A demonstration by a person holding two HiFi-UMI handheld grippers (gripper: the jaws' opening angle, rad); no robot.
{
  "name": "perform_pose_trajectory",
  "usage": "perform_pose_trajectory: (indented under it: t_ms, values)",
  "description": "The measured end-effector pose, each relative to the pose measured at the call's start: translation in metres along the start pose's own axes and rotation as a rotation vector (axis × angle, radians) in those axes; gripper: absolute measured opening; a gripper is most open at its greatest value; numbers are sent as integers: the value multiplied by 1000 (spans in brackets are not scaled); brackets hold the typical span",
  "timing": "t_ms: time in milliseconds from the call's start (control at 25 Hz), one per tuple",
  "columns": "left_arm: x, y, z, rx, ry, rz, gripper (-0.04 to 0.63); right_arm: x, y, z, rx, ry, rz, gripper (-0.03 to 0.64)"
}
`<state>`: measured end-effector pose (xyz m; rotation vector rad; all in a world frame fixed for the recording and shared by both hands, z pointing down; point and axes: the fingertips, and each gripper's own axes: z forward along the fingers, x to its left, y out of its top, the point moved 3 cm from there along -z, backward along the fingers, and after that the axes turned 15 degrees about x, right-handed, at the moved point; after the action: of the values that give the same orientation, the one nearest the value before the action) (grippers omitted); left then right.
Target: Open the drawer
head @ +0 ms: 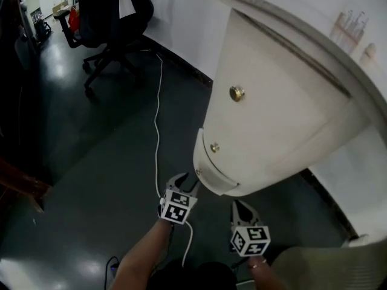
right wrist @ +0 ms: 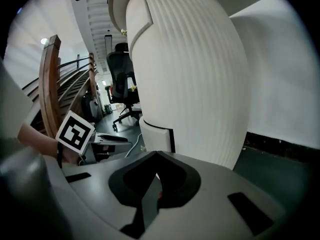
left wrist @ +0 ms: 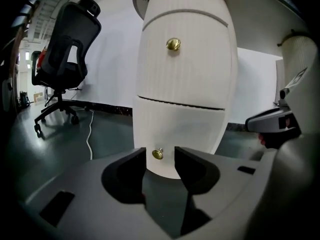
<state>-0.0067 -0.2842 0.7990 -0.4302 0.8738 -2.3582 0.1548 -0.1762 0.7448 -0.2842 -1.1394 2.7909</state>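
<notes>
A white cabinet holds stacked drawers with brass knobs. The lowest drawer has a small brass knob and its front stands out a little from the cabinet side. My left gripper is open just in front of it. In the left gripper view that knob sits between the two fingertips of my left gripper, not clamped. Higher knobs are above. My right gripper hangs shut beside the cabinet's lower right, and the jaws of my right gripper meet on nothing.
A black office chair stands on the dark floor at the back left. A white cable runs over the floor toward me. A wooden handrail is at the left. A white wall lies behind the cabinet.
</notes>
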Motion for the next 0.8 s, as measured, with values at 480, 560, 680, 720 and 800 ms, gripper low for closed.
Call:
perform_pose_trajectory:
  t_ms: [480,560,680,720,800]
  values:
    - [6,10,56,77,-19,43,162,2,-13,30,30,18,-52,3]
    - [7,10,58,85,-27,56,161,3,-11,33,31,22,-55,3]
    - [9,8,65,103,-16,83,128,6,-8,36,36,26,-62,3]
    - [9,8,66,102,-21,93,110,7,-7,36,35,27,-64,3]
    - [9,8,65,98,-39,98,103,9,-5,35,32,28,-67,3]
